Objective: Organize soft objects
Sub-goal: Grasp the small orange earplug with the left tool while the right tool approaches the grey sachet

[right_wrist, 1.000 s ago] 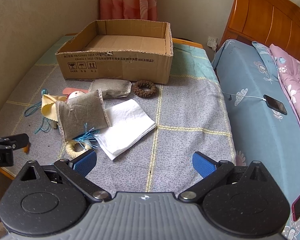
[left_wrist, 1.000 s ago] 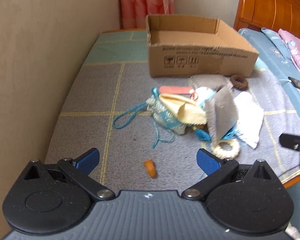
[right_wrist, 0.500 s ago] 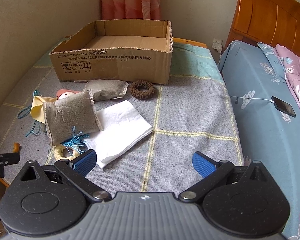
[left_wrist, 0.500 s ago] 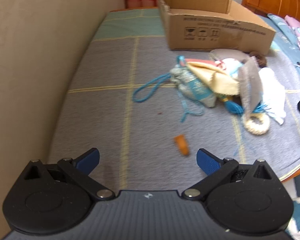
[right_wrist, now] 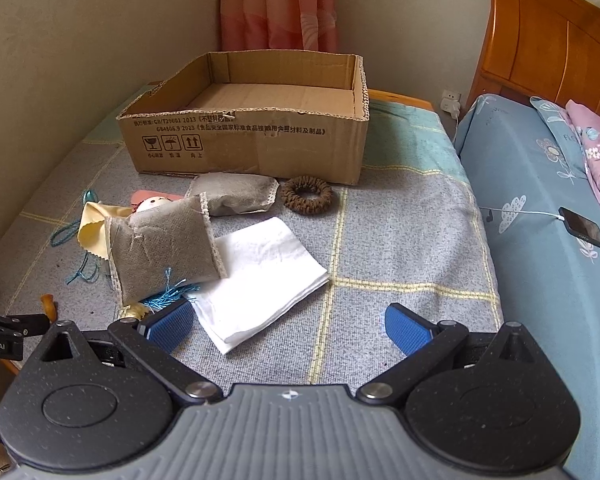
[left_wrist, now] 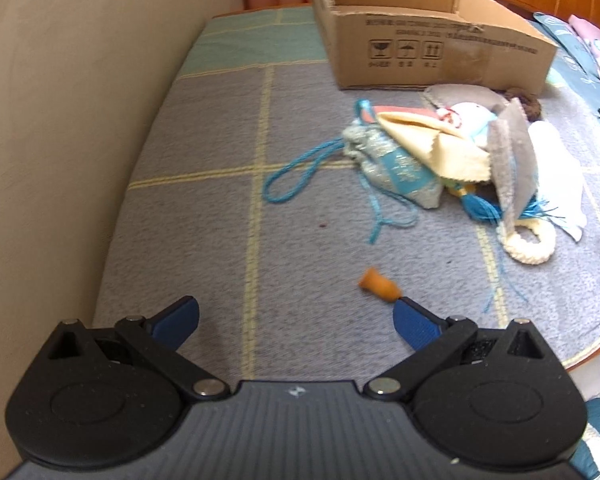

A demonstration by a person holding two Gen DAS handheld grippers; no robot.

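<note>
Left tool point(left_wrist: 296, 316) spread wide, empty, low over grey desk point(left_wrist: 204, 232); right tool point(right_wrist: 286, 322) likewise released, empty. Orange cone point(left_wrist: 380, 285) just ahead of left tool's right fingertip, long axis diagonal, narrow end toward tool. Soft pile, grey pouch point(right_wrist: 164, 246) on top, well short of cardboard box point(right_wrist: 252, 136). Risk: blue cord point(left_wrist: 296, 172) snags and drags pile; small cone could roll away from closing tips.
</note>
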